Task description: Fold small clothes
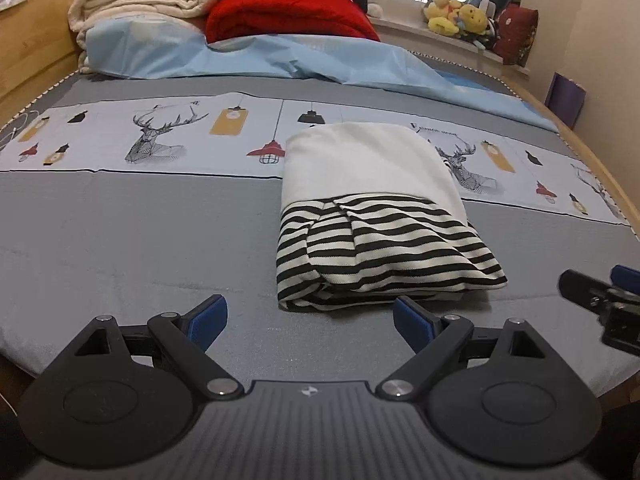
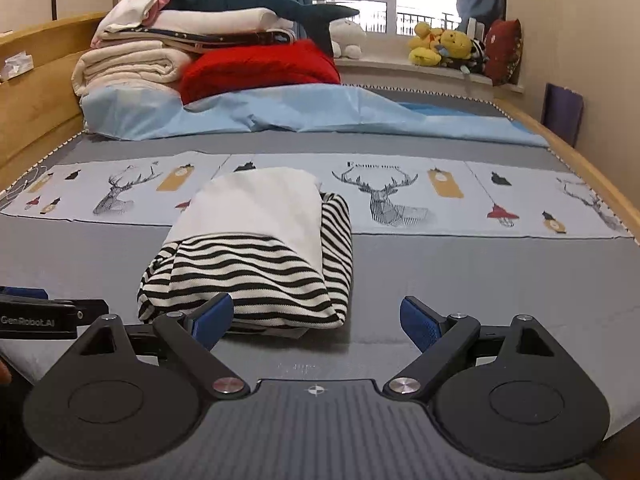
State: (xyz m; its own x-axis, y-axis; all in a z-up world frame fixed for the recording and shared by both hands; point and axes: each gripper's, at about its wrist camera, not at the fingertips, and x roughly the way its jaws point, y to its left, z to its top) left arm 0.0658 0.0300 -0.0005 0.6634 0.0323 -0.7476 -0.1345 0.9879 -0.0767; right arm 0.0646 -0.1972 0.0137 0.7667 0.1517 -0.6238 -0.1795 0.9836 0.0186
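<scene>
In the left wrist view, a wooden headboard (image 1: pixel 28 52) is running up the edge at about 10 o'clock, and a stack of folded cream blankets (image 1: pixel 140 2) is sitting beside it at 11 o'clock, touching a red blanket (image 1: pixel 288 16) at 12 o'clock. A light blue sheet (image 1: pixel 280 58) is lying crumpled in front of both. The left tool (image 1: pixel 310 320) is hovering low over the grey bed (image 1: pixel 120 240) with its blue-padded fingers (image 1: pixel 208 320) spread wide apart and gripping nothing. The folded garment (image 1: pixel 376 216), white on its far half and black-and-white striped on its near half, is lying on the bed just ahead of the tool, toward 1 o'clock, partly overlapping the printed band of deer and lamps (image 1: pixel 160 136). The right tool (image 1: pixel 600 296) is showing at the 3 o'clock edge, just beside the garment and apart from it. Yellow plush toys (image 1: pixel 456 14) are sitting on the window ledge at 1 o'clock. In the right wrist view, the left tool (image 2: pixel 40 316) is peeking in at 9 o'clock, the garment (image 2: pixel 256 248) is lying at about 11 o'clock from the right tool (image 2: pixel 318 322), and its near striped edge is sitting just behind the left-hand finger (image 2: pixel 212 318). This tool is also standing wide open, holding nothing, and not touching the cloth.
</scene>
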